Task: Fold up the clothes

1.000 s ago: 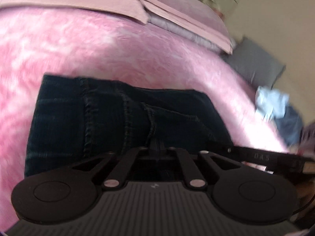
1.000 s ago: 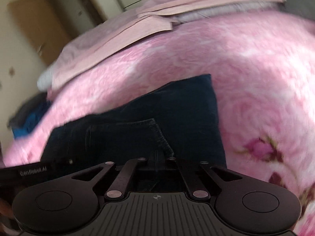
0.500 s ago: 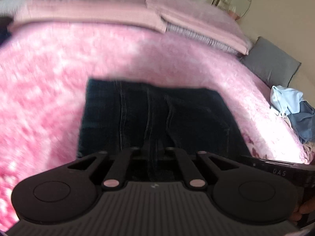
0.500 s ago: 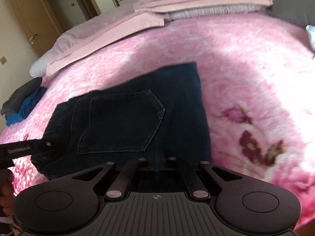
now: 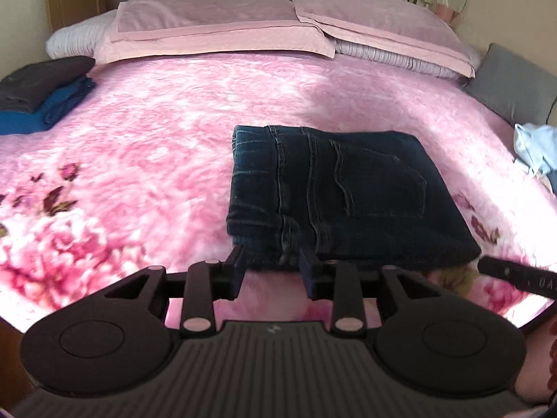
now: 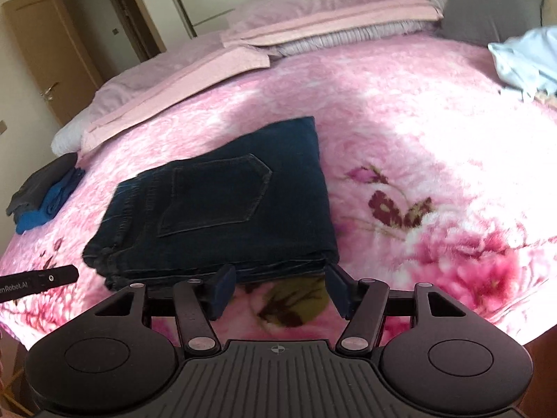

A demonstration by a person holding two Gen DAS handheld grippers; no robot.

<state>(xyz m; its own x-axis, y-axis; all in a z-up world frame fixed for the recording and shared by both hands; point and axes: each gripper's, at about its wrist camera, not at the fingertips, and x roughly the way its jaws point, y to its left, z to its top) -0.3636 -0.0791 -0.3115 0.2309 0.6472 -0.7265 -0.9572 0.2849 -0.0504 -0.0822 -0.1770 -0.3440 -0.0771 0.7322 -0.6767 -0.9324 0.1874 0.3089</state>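
A pair of dark blue jeans [image 5: 341, 191] lies folded in a flat rectangle on the pink floral blanket [image 5: 156, 160], back pocket facing up. My left gripper [image 5: 273, 268] hovers just short of the jeans' near edge, its jaws opening, and the pads touch no cloth. In the right wrist view the jeans [image 6: 222, 205] lie just beyond my right gripper [image 6: 278, 284], whose jaws are also opening wide over bare blanket. Each view catches the tip of the other gripper: the right one [image 5: 515, 275] and the left one [image 6: 38, 280].
Pink pillows [image 5: 222, 31] line the head of the bed. A folded stack of dark grey and blue clothes [image 5: 38, 94] sits at the far left. A grey cushion [image 5: 511, 83] and a crumpled light blue garment [image 5: 532, 146] lie at the right edge. A wooden door [image 6: 38, 55] stands beyond.
Both grippers were shut low over the jeans; now both have opened, let go and drawn back and upward. The jeans lie folded on the blanket.
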